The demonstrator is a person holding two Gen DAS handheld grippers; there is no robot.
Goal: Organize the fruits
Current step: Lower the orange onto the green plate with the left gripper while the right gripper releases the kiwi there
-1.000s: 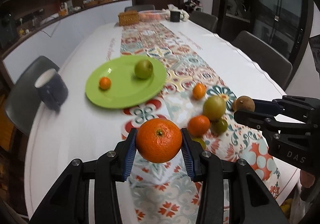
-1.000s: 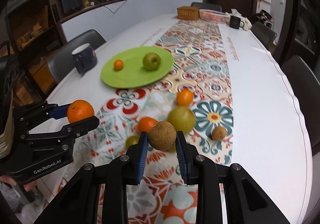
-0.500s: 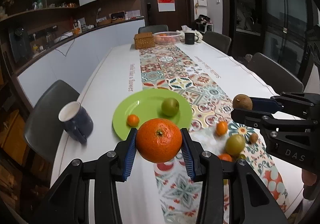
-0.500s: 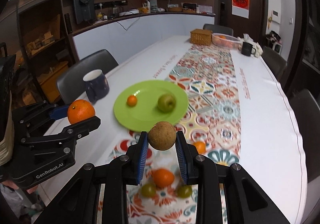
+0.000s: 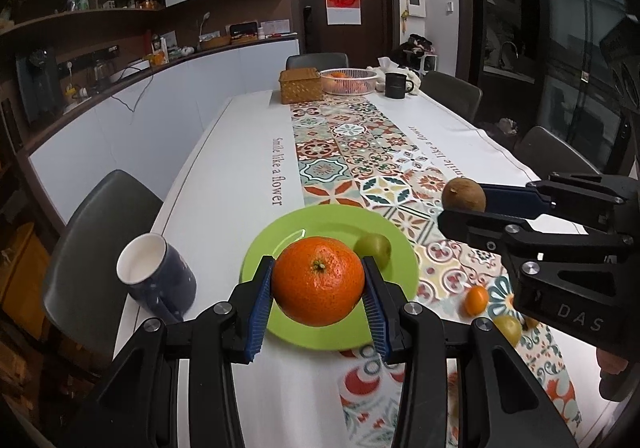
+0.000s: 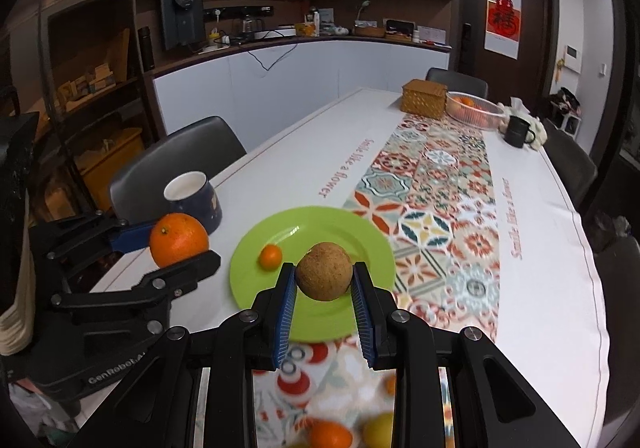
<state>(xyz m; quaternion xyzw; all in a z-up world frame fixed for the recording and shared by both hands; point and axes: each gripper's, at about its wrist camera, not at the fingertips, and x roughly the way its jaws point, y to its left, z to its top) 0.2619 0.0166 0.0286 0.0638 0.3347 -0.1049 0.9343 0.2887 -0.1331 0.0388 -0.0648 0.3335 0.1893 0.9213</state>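
Your left gripper (image 5: 319,306) is clamped on a large orange (image 5: 319,281), its blue pads pressing both sides, held in the air above the near edge of the green plate (image 6: 316,318). Your right gripper (image 6: 324,306) is closed narrow on a round brown fruit (image 6: 324,277), also above the plate. On the plate lie a green apple (image 5: 373,248) and a small tangerine (image 6: 270,257), apart from each other. Just left of the plate stands a dark blue mug (image 5: 155,283) with a white inside. Loose fruit sits on the patterned runner (image 6: 432,216) nearer you, including a small orange one (image 5: 476,300). At the far end, a white basket (image 5: 349,81) holds orange fruit beside a wicker box (image 5: 301,87)
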